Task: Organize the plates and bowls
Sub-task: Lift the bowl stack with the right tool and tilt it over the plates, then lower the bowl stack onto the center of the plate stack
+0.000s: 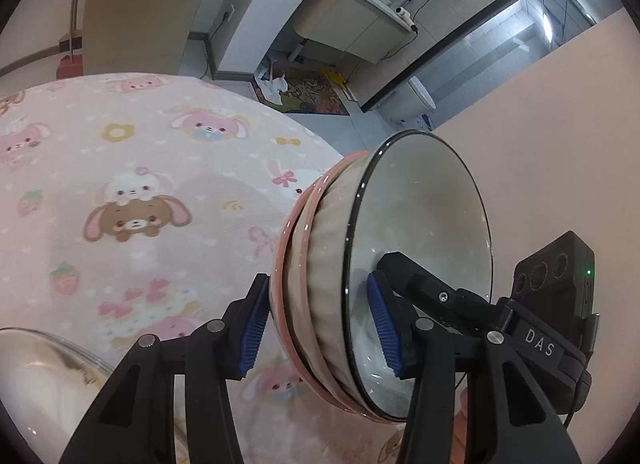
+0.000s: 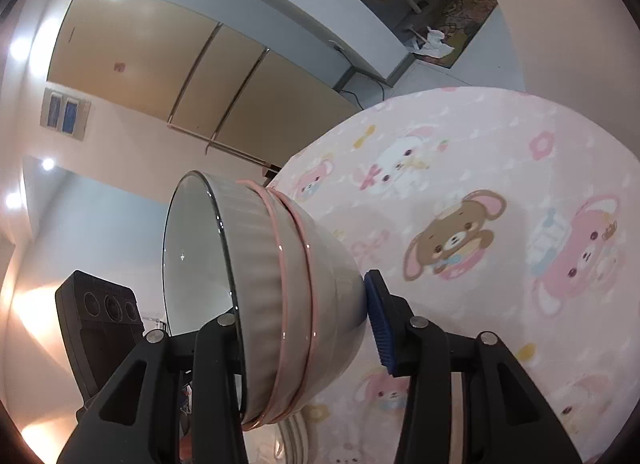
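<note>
You held one stack of nested bowls [image 1: 320,296] between both tools, lifted clear above a table covered by a pink cartoon-animal tablecloth [image 1: 132,192].

In the left wrist view, your left gripper [image 1: 318,334] was partly open and clamped on the stack's wall. One blue ribbed pad [image 1: 253,334] pressed the outside of the pink-rimmed outer bowl at about 7 o'clock from the stack's middle; the other pad lay inside the dark-rimmed inner bowl [image 1: 420,248]. The stack was tipped on its side, its mouth facing 3 o'clock toward a bare peach wall. Past the bowl's mouth, at 4 o'clock, you could see the other tool's black camera block [image 1: 556,288]. A clear glass dish [image 1: 44,368] showed in part at 8 o'clock, low in the frame.

In the right wrist view, your right gripper [image 2: 308,338] was likewise partly open and gripping the same stack [image 2: 288,284], here tipped with its mouth toward 9 o'clock. One blue pad [image 2: 380,328] pressed the grey outer wall; the opposite finger [image 2: 218,356] reached inside the rim, its pad hidden. The tablecloth [image 2: 500,184] filled the frame from 1 to 5 o'clock. White ridged crockery [image 2: 294,440] peeked out under the stack at 6 o'clock, too hidden to identify.
</note>
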Motion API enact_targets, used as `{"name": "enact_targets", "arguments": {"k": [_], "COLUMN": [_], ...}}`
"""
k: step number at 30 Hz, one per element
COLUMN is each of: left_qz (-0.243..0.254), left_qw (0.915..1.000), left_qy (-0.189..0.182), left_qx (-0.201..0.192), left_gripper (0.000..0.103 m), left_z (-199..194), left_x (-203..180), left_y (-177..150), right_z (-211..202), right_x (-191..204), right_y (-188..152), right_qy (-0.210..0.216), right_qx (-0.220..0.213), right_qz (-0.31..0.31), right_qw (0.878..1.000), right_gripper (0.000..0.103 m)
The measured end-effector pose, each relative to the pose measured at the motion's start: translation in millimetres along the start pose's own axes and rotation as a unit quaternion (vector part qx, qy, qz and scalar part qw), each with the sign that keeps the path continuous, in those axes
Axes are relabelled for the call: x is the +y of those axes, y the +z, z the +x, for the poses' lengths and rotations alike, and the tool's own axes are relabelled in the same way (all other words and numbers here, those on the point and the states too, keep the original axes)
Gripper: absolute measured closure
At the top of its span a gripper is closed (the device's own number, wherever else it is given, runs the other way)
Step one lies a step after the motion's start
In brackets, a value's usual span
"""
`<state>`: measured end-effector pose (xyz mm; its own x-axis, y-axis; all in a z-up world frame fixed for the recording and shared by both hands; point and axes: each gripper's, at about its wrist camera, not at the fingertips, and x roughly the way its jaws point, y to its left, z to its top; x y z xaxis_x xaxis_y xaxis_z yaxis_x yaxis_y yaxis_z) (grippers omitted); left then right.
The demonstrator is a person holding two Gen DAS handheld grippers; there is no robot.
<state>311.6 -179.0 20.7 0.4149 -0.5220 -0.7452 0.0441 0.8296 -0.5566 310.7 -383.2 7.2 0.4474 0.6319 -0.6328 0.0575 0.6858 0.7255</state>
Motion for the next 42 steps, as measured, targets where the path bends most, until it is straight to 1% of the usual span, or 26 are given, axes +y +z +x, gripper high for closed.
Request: {"name": "enact_targets", "arguments": {"k": [6,10,13,19,22,23,25,30,34,42], "left_qz": [-0.006,-0.019,-0.027,-0.057,-0.06,-0.061,-0.068,-0.077,-0.078,-0.08], "left_qw": [0.9996,0.999,0.9984,0.9964,0.9956,0.9954,0.9951,0.9949,0.9951,0.9954], "left_qy": [0.008,0.011,0.016,0.032,0.042,0.044,0.046,0.042,0.042,0.044], "left_qx": [-0.027,-0.038,-0.046,-0.054,-0.058,-0.058,-0.056,-0.05,-0.042,-0.03], "left_gripper": [0.052,0.052,0.053,0.053,0.053,0.053,0.053,0.053,0.053,0.054], "left_z": [-47.9,-80.3,-106.6,-144.8,-157.8,-160.0,-163.7,-162.7,-156.1,-142.1], "left_x": [19.2,41.2,60.4,102.8,119.2,120.2,127.5,140.4,145.0,150.7], "left_y": [-14.4,-28.4,-45.2,-75.3,-89.3,-88.4,-96.5,-110.3,-117.7,-121.5], "right_z": [3.2,11.4,21.1,46.4,57.4,60.0,64.3,71.6,72.5,79.5], "right_x": [39.1,65.5,83.0,107.2,114.1,115.3,117.1,117.2,109.8,96.8], "right_y": [-25.9,-47.8,-68.3,-106.3,-120.9,-125.4,-135.4,-154.2,-163.0,-166.9], "right_qy": [0.008,0.015,0.024,0.034,0.04,0.042,0.043,0.033,0.028,0.02], "right_qx": [0.009,0.024,0.04,0.071,0.084,0.088,0.095,0.105,0.108,0.116], "right_qz": [-0.031,-0.052,-0.068,-0.087,-0.093,-0.094,-0.096,-0.101,-0.099,-0.089], "right_qw": [0.999,0.998,0.997,0.993,0.991,0.991,0.99,0.989,0.989,0.989], "right_gripper": [0.061,0.061,0.061,0.061,0.061,0.061,0.061,0.061,0.061,0.061]}}
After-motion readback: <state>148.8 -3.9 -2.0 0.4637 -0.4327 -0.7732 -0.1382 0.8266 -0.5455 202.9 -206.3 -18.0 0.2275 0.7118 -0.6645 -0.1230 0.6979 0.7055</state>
